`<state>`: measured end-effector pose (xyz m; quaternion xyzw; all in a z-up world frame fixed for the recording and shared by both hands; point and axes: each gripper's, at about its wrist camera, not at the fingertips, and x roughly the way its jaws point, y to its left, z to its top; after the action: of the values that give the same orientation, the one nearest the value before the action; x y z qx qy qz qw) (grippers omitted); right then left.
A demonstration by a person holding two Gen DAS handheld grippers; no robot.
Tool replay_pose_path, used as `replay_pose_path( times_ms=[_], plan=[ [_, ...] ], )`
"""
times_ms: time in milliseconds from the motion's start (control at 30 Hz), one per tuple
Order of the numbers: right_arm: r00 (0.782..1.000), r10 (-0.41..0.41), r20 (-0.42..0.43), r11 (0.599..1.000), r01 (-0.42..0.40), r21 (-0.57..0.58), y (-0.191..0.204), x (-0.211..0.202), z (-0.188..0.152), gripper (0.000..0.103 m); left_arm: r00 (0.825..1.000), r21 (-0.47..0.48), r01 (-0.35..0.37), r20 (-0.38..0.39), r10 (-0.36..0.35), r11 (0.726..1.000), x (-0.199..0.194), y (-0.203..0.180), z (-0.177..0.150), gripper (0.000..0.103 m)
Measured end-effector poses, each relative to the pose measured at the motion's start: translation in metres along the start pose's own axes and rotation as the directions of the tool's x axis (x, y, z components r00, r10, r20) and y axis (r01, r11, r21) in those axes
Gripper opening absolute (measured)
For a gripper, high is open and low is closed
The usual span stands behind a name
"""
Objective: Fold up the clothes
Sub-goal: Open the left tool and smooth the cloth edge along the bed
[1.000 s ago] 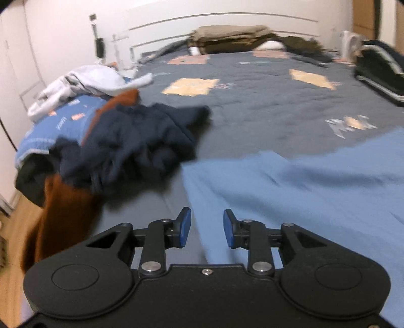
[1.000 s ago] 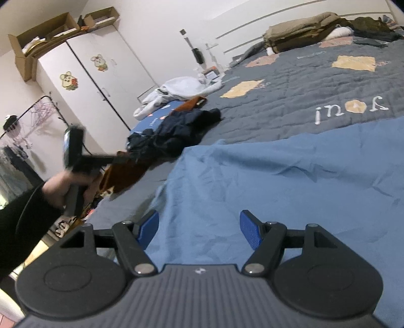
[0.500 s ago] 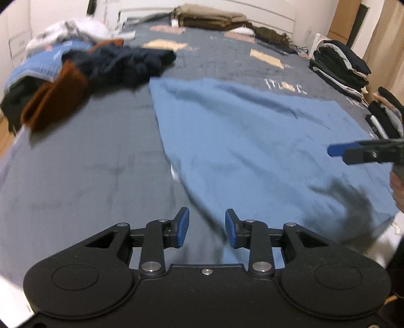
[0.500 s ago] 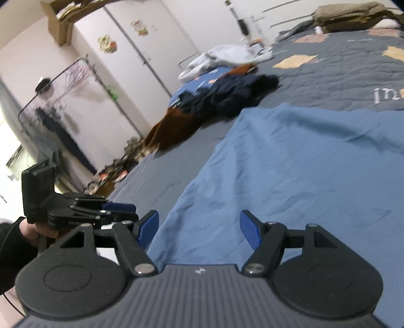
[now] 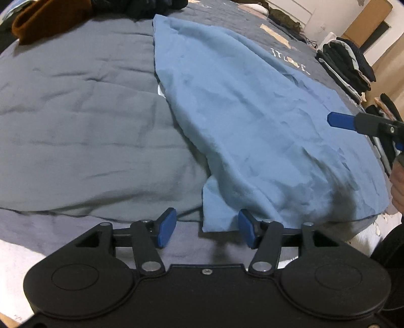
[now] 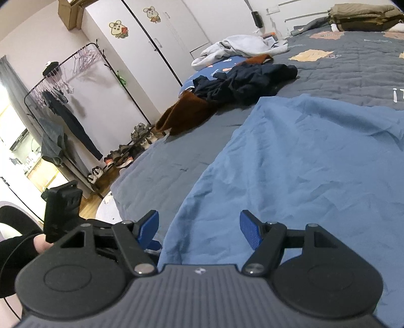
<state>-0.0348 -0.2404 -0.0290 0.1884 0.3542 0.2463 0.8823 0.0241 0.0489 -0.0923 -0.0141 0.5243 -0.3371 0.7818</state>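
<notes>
L gripper (image 5: 204, 228) jaws opening, corner of blue cloth (image 5: 252, 113) between pads, not pinched. R gripper (image 6: 199, 228) wide open over cloth's near edge, holding nothing. Cloth lies spread on bed (image 5: 75, 101); clothes pile (image 6: 242, 80) beyond.

Left gripper (image 5: 205, 230), jaws opening, pads clear, at the near corner of a blue garment (image 5: 252, 121) on a grey bedspread (image 5: 75, 113).

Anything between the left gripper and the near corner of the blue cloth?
Nothing visible. The blue cloth's near corner hangs over the bed edge, right in front of the left gripper, whose jaws are opening with the corner already partly between them. The clothes pile lies far off.
</notes>
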Motion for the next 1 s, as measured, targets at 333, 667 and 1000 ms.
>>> replay_pose_path(
  times_ms=[333,667,1000],
  plan=[
    [1.000,-0.006,-0.005,1.000,0.006,0.010,-0.002,0.003,-0.001,0.070,0.999,0.032,-0.004,0.032,0.003,0.999,-0.012,0.004,-0.015,0.000],
    [1.000,0.004,0.008,1.000,-0.004,0.009,0.001,0.000,0.000,0.070,0.993,0.020,-0.079,0.094,0.077,0.997,-0.073,0.029,-0.013,0.000],
    [1.000,0.027,-0.001,1.000,-0.027,-0.003,0.008,0.000,0.000,0.070,0.996,-0.009,-0.020,0.088,0.021,1.000,-0.020,0.006,-0.008,0.039]
  ],
)
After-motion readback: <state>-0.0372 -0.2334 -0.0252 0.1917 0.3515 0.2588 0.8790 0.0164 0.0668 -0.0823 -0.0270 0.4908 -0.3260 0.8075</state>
